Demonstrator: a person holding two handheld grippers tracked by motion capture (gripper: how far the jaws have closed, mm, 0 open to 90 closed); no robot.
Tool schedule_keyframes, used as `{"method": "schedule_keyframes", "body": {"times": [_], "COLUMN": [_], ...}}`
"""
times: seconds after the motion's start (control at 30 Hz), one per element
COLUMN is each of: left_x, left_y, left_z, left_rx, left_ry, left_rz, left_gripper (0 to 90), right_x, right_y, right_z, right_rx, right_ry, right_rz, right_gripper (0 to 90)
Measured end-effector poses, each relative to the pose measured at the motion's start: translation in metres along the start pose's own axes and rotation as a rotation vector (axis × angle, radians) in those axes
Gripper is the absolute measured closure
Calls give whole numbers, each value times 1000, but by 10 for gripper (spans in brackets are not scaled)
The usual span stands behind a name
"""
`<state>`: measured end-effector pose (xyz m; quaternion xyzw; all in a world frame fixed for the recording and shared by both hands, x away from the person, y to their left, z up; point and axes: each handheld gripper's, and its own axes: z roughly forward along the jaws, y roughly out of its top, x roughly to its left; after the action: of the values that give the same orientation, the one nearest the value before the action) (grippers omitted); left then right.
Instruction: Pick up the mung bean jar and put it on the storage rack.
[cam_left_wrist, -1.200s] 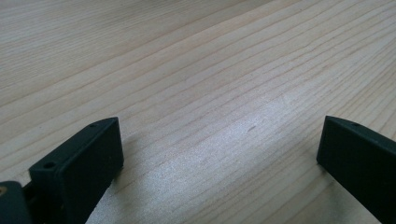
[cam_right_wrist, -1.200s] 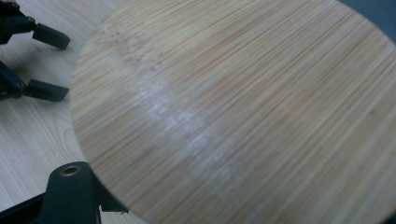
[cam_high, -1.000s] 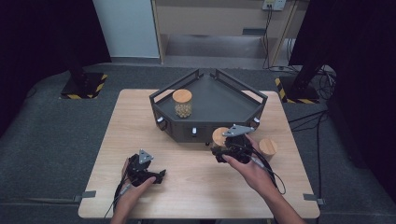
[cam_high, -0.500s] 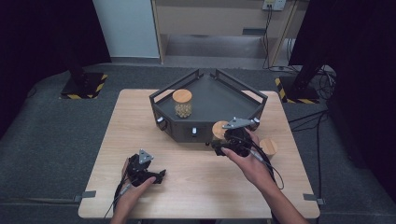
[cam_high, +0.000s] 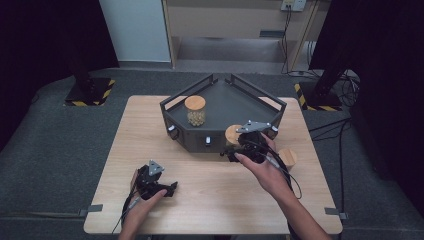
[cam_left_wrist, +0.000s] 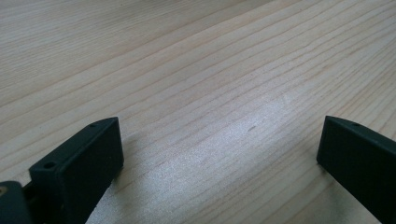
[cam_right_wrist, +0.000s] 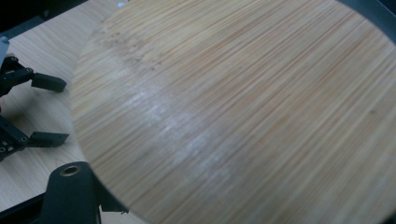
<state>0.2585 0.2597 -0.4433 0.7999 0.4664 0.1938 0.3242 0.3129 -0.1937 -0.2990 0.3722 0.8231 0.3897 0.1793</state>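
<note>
Right gripper (cam_high: 239, 150) jaws clamp a wooden-lidded jar (cam_high: 233, 135) beside the black tray (cam_high: 220, 102); left gripper (cam_high: 167, 189) jaws apart on the tabletop (cam_high: 200, 200)

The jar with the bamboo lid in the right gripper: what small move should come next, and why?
Probably carry it a little farther over the black tray's wall and lower it inside. The right gripper holds the jar with the bamboo lid at the tray's front edge, and another jar already stands inside.

Wooden table (cam_high: 210, 200) (dark tray (cam_high: 222, 137), jar (cam_high: 287, 157))
</note>
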Motion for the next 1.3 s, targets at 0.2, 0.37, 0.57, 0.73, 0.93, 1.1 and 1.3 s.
{"method": "schedule_keyframes", "body": {"times": [0.2,0.37,0.57,0.73,0.93,1.1,1.3], "left_x": [0,0,0,0,0,0,0], "left_y": [0,0,0,0,0,0,0], "left_z": [0,0,0,0,0,0,0], "left_rx": [-1,0,0,0,0,-1,1], "left_ry": [0,0,0,0,0,0,0], "left_rz": [-1,0,0,0,0,-2,0], "left_gripper": [0,0,0,0,0,0,0], "right_x": [-2,-3,-4,-6,-6,-9,-12], "right_y": [5,10,16,21,29,37,45], "right_z": [-2,-4,-2,3,5,7,10], "right_rx": [-7,-15,-15,-16,-19,-27,-34], "right_ry": [-13,-20,-24,-27,-34,-40,-47], "right_rz": [1,0,2,7,2,5,9], "right_gripper": [252,252,252,252,252,252,252]}}
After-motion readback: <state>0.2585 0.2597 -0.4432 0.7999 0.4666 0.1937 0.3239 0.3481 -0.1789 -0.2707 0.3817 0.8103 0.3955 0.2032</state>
